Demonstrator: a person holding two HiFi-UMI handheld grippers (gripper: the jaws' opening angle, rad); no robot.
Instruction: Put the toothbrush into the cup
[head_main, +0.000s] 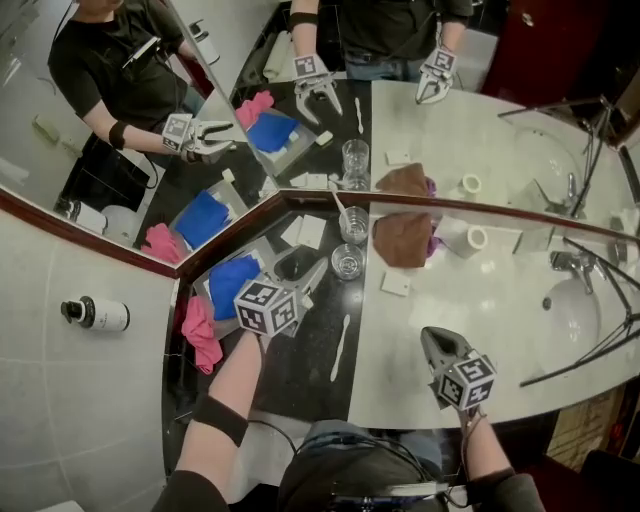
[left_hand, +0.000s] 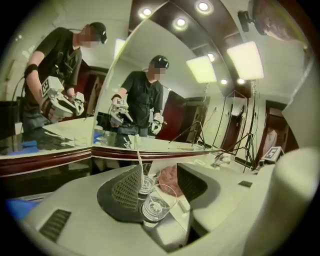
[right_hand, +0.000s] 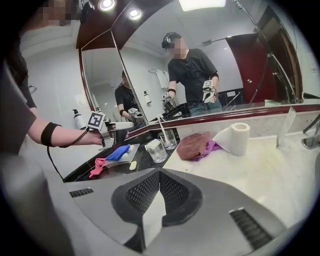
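Note:
Two glass cups stand at the mirror's foot. A white toothbrush stands upright in the far cup, and the near cup is empty. A second white toothbrush lies on the dark counter. My left gripper is open just left of the near cup and holds nothing. Its own view shows the near cup ahead between the spread jaws, with the far cup and its toothbrush behind. My right gripper is shut and empty over the pale counter; its own view shows the right gripper shut, and both cups far ahead.
A tray with a blue cloth and a pink cloth lie left of my left gripper. A brown towel and a toilet roll sit right of the cups. The sink with its faucet is far right. A pump bottle is at left.

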